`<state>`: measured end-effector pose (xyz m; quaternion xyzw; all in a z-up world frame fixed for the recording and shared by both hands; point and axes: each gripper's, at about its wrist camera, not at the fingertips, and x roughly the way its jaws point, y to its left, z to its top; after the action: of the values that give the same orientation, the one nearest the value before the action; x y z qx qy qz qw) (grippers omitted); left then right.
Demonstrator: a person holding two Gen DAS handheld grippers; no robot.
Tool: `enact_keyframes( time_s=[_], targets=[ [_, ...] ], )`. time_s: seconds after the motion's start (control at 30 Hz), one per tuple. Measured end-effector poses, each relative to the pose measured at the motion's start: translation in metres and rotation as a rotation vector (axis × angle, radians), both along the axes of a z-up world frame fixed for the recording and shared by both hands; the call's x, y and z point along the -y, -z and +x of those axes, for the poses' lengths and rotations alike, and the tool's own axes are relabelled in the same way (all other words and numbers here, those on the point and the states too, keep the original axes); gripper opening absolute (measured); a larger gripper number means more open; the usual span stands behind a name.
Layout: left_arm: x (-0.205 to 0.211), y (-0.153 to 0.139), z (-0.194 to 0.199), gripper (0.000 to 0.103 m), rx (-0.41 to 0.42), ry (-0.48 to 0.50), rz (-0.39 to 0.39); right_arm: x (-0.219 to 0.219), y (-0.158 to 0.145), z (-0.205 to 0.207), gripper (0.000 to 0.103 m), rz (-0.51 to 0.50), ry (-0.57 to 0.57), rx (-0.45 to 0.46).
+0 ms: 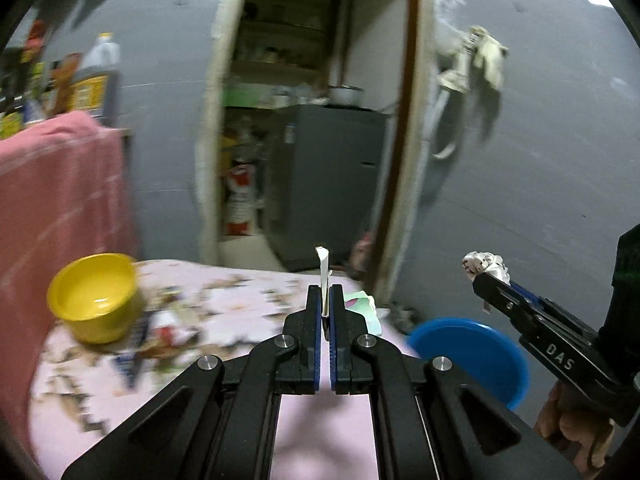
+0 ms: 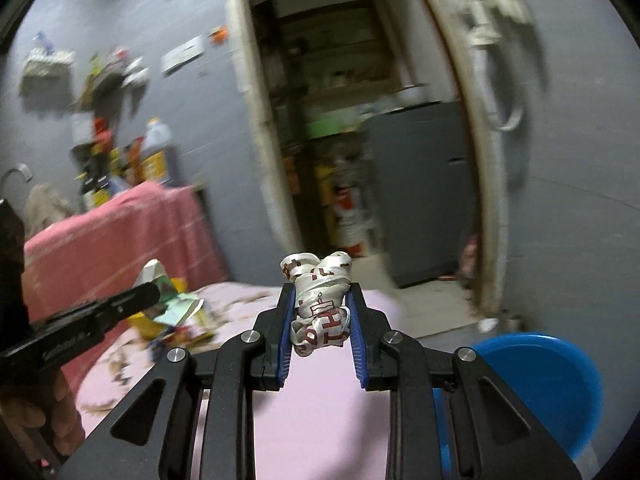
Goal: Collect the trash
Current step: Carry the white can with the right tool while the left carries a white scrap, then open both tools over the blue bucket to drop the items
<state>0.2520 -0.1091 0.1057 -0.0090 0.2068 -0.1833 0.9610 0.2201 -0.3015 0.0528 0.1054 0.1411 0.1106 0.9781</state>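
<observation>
Crumpled wrapper (image 2: 320, 300) clamped in right tongs (image 2: 321, 304), paper scrap (image 1: 323, 276) pinched in left tongs (image 1: 325, 300)

one yellow bowl (image 1: 94, 298), one blue basin (image 2: 536, 392), two wrappers (image 2: 320, 304)

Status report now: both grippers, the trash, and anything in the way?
Left gripper shut on flat paper scrap. Right gripper shut on crumpled white wrapper. Blue bin low right, open. Nothing blocking it.

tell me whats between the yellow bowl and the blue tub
In the left wrist view, the left claw shut on a flat paper scrap, over the pink floral tablecloth, lies between the yellow bowl and blue tub.
</observation>
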Motion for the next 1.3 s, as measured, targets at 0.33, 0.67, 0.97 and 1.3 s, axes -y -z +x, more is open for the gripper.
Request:
enact_keyframes(
  time_s=[0.33,0.67,0.97,1.3],
  targets=[
    [0.127,0.036,0.041,0.002,-0.188,0.162,0.034,0.102,0.034,0.014,0.023,0.055,0.235,-0.192],
    [0.193,0.095,0.077,0.002,-0.386,0.218,0.123,0.149,0.075,0.025,0.025,0.155,0.293,-0.375],
    [0.197,0.116,0.088,0.017,-0.468,0.215,0.149,0.161,0.085,0.03,0.036,0.197,0.313,-0.446],
    [0.136,0.064,0.066,0.05,-0.282,0.077,0.035,0.143,0.054,0.02,0.057,0.156,0.301,-0.277]
  ],
)
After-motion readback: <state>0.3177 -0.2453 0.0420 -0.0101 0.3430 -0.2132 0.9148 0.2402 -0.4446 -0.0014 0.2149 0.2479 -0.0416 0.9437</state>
